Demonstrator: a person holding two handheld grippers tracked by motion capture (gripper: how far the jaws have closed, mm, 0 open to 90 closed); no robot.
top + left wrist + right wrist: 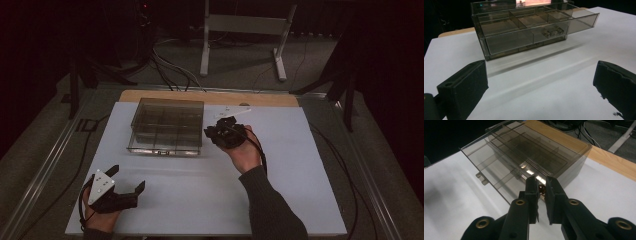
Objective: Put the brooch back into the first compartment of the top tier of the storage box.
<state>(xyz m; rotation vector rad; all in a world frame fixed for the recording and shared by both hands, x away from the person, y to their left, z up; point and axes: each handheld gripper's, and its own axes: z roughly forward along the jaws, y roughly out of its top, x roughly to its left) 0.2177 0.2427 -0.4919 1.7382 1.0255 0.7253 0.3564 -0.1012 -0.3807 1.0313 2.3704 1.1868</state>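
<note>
A smoky clear plastic drawer box [167,125] stands at the back left of the white table top [200,200]. Its compartmented drawer [584,21] is slid partly out, with a small handle [552,32] on its front. My right gripper [225,132] hovers just off the box's right side, shut on a small reddish-brown object [541,189] between its tips [541,180]. My left gripper [127,178] rests near the table's front left corner, open. Its jaws [539,87] stand wide apart with nothing between them and face the box [506,25].
Small white pieces [232,111] lie behind the right gripper near the wooden back edge [210,97]. Cables [170,70] and a metal stand [245,30] are on the floor beyond the table. The right half of the table top [310,165] is bare.
</note>
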